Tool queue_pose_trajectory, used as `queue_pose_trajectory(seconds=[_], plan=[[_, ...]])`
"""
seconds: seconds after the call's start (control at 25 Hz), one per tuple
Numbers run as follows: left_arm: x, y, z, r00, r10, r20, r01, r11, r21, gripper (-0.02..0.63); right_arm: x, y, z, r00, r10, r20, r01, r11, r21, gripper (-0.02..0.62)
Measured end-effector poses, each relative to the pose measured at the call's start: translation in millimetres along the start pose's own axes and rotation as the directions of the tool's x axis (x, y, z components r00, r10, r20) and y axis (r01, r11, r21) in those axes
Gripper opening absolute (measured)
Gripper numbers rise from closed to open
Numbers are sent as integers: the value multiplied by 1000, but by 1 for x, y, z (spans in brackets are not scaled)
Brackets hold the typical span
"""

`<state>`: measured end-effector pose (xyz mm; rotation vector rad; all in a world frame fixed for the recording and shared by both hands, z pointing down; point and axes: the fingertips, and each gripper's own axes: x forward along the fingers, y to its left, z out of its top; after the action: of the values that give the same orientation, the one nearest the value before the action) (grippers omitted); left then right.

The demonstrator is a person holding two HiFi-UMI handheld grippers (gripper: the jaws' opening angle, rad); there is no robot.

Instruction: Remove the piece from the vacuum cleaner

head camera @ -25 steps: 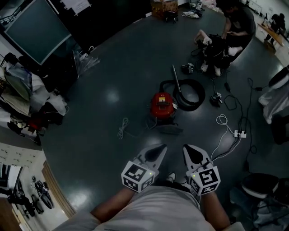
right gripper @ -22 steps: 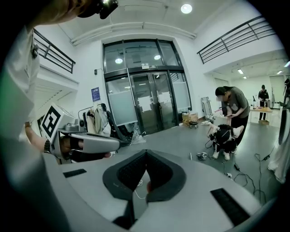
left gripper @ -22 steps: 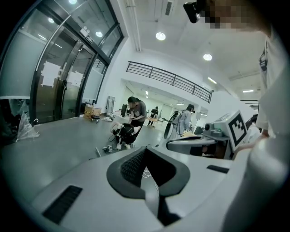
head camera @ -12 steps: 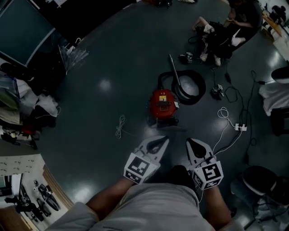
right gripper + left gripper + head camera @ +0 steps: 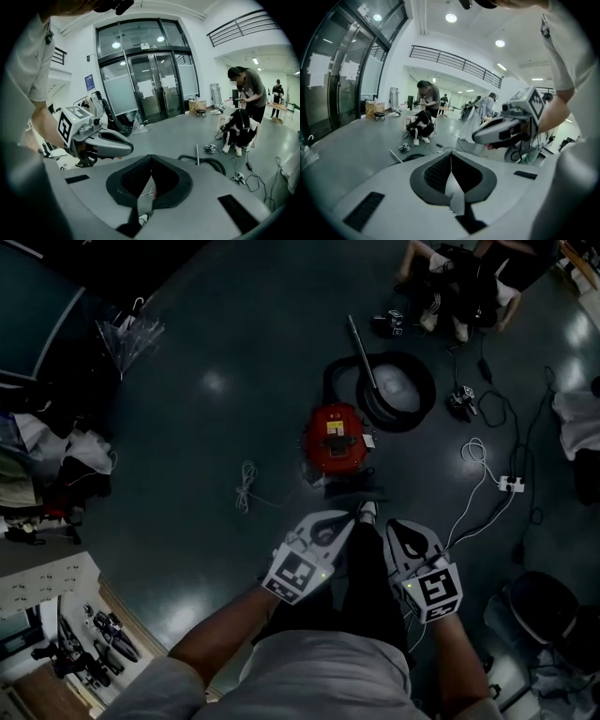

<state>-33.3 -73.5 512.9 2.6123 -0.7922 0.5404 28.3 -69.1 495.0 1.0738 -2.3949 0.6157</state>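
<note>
The red vacuum cleaner [image 5: 336,442] stands on the dark floor ahead of me. Its black hose [image 5: 398,390] lies coiled behind it with the metal wand [image 5: 363,365] across the coil. A dark flat piece [image 5: 352,489] lies at the vacuum's near side. My left gripper [image 5: 350,517] and right gripper [image 5: 393,525] are side by side just short of that piece, above my shoe, both shut with nothing between the jaws. In the left gripper view the jaws [image 5: 451,154] meet at the tip; the right gripper view shows its jaws [image 5: 151,159] meeting too, with the hose [image 5: 213,162] beyond.
A white cord [image 5: 247,486] lies left of the vacuum. A power strip [image 5: 510,486] and loose cables trail at the right. A person [image 5: 473,273] crouches at the far right beside small gear [image 5: 388,322]. Clutter [image 5: 56,474] lines the left side; a dark stool [image 5: 539,613] stands near right.
I have stepped forward: the vacuum sits lower and nearer in the head view. Both grippers, still shut, are now close to the dark piece at its near side.
</note>
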Motion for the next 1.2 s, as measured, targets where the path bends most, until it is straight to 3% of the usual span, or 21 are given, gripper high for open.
queue_pose_trajectory(seconds=[0.28, 0.44, 0.64, 0.96, 1.12, 1.2], plan=[[96, 45, -129, 978, -32, -205, 37, 999, 21, 17, 70, -33, -55, 995, 81, -51, -78, 996, 43, 15], [152, 68, -216, 944, -54, -326, 92, 991, 102, 90, 105, -46, -87, 993, 109, -43, -106, 992, 63, 15], [194, 74, -303, 890, -102, -445, 214, 954, 210, 103, 129, -55, -123, 994, 103, -34, -98, 988, 122, 15], [225, 77, -388, 832, -92, -547, 278, 922, 268, 103, 147, -65, -145, 997, 71, -23, -66, 982, 177, 15], [235, 76, -415, 798, -82, -596, 332, 887, 322, 103, 154, -69, -143, 998, 66, -8, -63, 982, 176, 15], [238, 79, -422, 795, -52, -604, 332, 871, 362, 103, 158, -71, -141, 998, 61, 3, -60, 983, 172, 15]])
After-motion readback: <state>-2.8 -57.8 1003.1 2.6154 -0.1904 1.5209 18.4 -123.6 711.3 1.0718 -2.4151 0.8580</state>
